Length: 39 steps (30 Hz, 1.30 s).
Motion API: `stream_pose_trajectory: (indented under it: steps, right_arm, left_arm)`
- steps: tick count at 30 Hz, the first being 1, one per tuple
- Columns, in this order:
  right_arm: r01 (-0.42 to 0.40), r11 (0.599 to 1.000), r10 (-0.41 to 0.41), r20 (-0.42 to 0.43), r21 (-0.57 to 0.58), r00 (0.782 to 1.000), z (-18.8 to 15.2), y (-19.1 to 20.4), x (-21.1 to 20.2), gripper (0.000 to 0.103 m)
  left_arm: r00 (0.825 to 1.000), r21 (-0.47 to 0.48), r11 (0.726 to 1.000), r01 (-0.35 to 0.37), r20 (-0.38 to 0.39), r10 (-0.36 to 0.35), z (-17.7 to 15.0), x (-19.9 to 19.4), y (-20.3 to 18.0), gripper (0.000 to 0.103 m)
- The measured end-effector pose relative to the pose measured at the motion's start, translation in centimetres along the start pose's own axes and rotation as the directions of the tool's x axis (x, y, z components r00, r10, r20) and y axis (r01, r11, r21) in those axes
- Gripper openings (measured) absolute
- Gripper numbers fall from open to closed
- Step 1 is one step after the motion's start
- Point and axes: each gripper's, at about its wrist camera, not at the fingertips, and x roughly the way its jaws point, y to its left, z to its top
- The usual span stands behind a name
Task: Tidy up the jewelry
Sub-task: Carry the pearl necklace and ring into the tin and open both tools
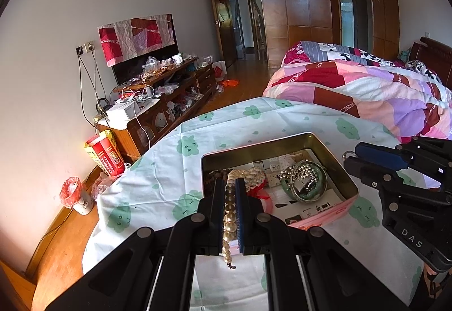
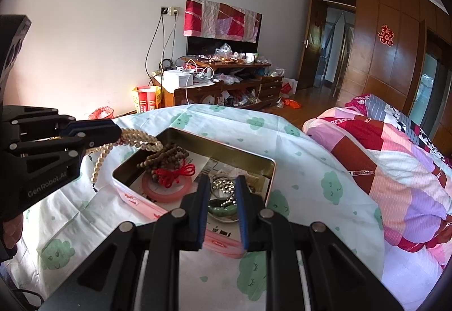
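Note:
An open metal tin (image 1: 343,166) (image 2: 272,169) stands on a table under a white cloth with green clouds. My left gripper (image 1: 230,183) (image 2: 118,133) is shut on a pearl necklace (image 1: 229,215) (image 2: 135,138); its strands hang over the tin's left rim. Inside lie brown wooden beads with a red knot (image 2: 169,161), a pink ring (image 2: 166,192), a silver bead chain (image 1: 303,172) (image 2: 223,186) and a green jade bangle (image 1: 305,192) (image 2: 223,210). My right gripper (image 2: 221,183) (image 1: 349,158) hovers over the tin's near edge, above the silver chain, jaws apart with nothing between them.
A bed with a pink patchwork quilt (image 1: 367,84) (image 2: 395,169) lies right of the table. A cluttered wooden TV cabinet (image 1: 169,90) (image 2: 226,84) stands against the far wall. A small bin with a red bag (image 1: 75,195) sits on the floor.

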Motion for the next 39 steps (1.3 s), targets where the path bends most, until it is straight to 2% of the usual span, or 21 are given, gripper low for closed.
stream_pose_trajectory:
  steps: [25,39]
  right_arm:
    - [0.033,0.999,-0.034,-0.028,-0.019,0.999,1.0,-0.4,3.0,0.020]
    - [0.035,0.999,-0.036,-0.032,-0.024,0.999,1.2,-0.1,4.1,0.020]
  left_arm:
    - [0.999,0.025,0.999,-0.028,-0.036,0.029,1.2,4.0,-0.5,0.006]
    - [0.999,0.028,0.999,-0.035,-0.026,0.036,1.7,4.7,-0.5,0.006]
